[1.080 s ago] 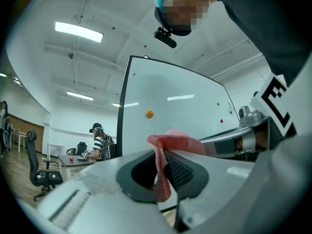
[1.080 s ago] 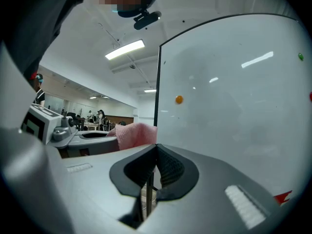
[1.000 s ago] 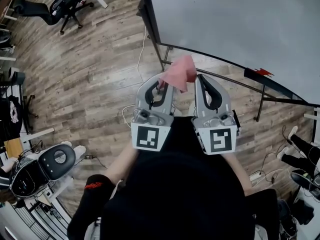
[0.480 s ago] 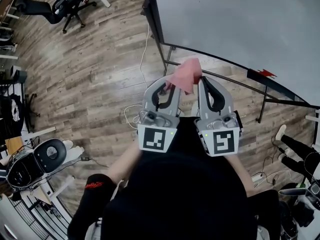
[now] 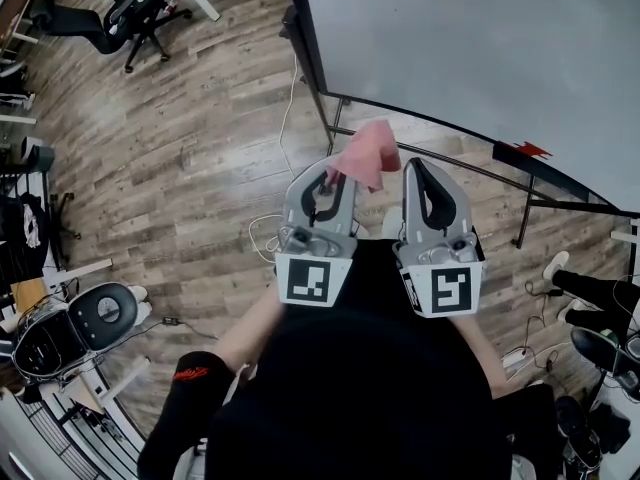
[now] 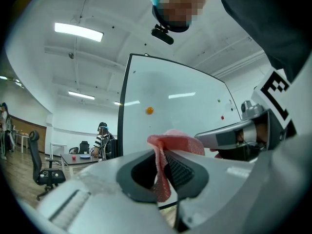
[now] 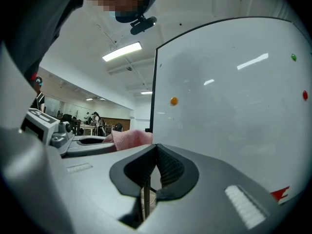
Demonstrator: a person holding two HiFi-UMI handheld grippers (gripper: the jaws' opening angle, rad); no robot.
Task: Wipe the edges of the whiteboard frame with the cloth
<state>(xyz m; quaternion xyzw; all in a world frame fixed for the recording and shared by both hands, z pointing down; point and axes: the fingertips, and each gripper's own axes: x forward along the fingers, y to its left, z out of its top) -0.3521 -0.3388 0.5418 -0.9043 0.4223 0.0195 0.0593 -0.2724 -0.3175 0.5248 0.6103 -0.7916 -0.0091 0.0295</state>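
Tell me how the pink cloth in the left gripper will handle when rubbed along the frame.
The pink mesh-textured cloth folds and droops over the left gripper, so it is probably floppy and will bunch rather than push. It looks thin, so likely very light. Its open weave should drag slightly on the black whiteboard frame.

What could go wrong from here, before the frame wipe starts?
1. The left gripper is shut on only a narrow strip of the cloth. Most of it bunches loose above the jaws, so dragging along the whiteboard frame may pull it free.
2. The right gripper is shut, empty and close beside the left one. It could knock the board or snag the cloth.
3. A white cable lies on the floor by the stand, a likely trip hazard when stepping in.
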